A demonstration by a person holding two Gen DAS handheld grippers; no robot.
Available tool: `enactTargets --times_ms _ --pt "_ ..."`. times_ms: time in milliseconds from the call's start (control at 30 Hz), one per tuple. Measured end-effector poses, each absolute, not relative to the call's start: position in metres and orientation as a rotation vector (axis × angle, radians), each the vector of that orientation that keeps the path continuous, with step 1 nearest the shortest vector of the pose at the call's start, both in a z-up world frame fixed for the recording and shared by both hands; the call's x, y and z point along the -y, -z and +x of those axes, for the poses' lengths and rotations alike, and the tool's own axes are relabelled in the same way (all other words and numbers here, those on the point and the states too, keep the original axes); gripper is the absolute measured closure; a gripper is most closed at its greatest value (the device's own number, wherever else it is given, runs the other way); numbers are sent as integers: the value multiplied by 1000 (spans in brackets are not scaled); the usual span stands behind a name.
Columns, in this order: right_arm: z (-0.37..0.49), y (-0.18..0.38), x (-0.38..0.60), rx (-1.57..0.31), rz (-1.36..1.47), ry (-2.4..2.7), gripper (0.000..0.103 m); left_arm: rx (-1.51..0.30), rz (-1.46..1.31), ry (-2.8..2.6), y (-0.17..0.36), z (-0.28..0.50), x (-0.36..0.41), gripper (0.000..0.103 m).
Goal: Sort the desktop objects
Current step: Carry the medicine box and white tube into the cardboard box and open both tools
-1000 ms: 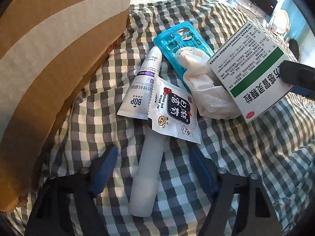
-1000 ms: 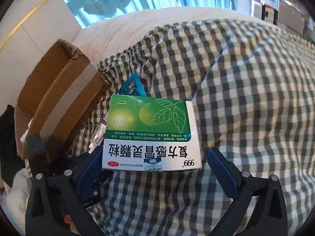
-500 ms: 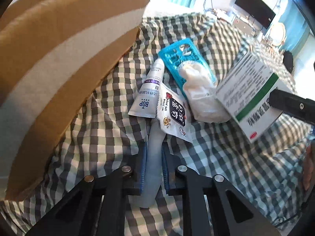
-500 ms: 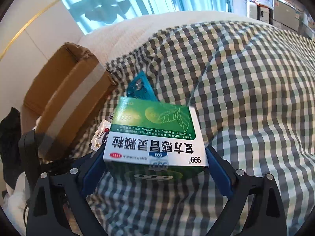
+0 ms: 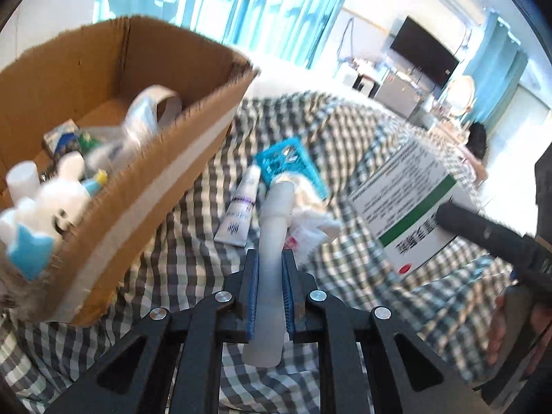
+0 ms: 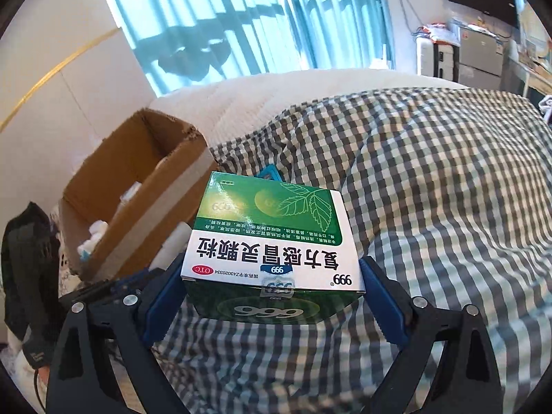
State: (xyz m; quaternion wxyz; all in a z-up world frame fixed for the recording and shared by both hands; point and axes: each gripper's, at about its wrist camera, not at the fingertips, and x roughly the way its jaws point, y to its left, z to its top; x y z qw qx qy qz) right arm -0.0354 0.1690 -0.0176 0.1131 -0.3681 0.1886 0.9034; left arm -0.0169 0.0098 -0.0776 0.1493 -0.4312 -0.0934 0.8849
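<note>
My left gripper (image 5: 269, 269) is shut on a white plastic tube (image 5: 270, 241), held lifted above the checked cloth (image 5: 193, 241). My right gripper (image 6: 272, 283) is shut on a green and white medicine box (image 6: 272, 234), clamped by its two sides and raised off the cloth; the same medicine box (image 5: 407, 200) shows at the right of the left wrist view. Left on the cloth are a small white tube (image 5: 239, 214), a teal blister pack (image 5: 289, 165), a crumpled tissue (image 5: 310, 214) and a white sachet (image 5: 298, 241). An open cardboard box (image 5: 148, 158) stands to the left.
The cardboard box (image 6: 138, 186) holds a white plush toy (image 5: 51, 203), a plastic bag and small packets. A white blanket (image 6: 276, 96) lies beyond the cloth. A hand (image 5: 510, 324) shows at the right edge. A desk, a screen and curtains stand far behind.
The left jaws closed on the white tube and lifted it, so the cardboard box's inside came into view. The right gripper rose with the medicine box and drew toward the cardboard box.
</note>
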Motion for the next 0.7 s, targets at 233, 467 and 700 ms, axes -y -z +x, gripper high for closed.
enactTargets --times_ms 233,467,700 --pt "-36 -27 -133 -500 -958 -2738 8 377 -1115 -2579 42 -22 8 90" --pt "-89 -68 -79 -433 -903 -2888 8 523 -931 -2727 -7 -30 63 90" --pt "-165 -66 -34 -453 -931 -2938 8 532 -841 -2901 -17 -40 124 90"
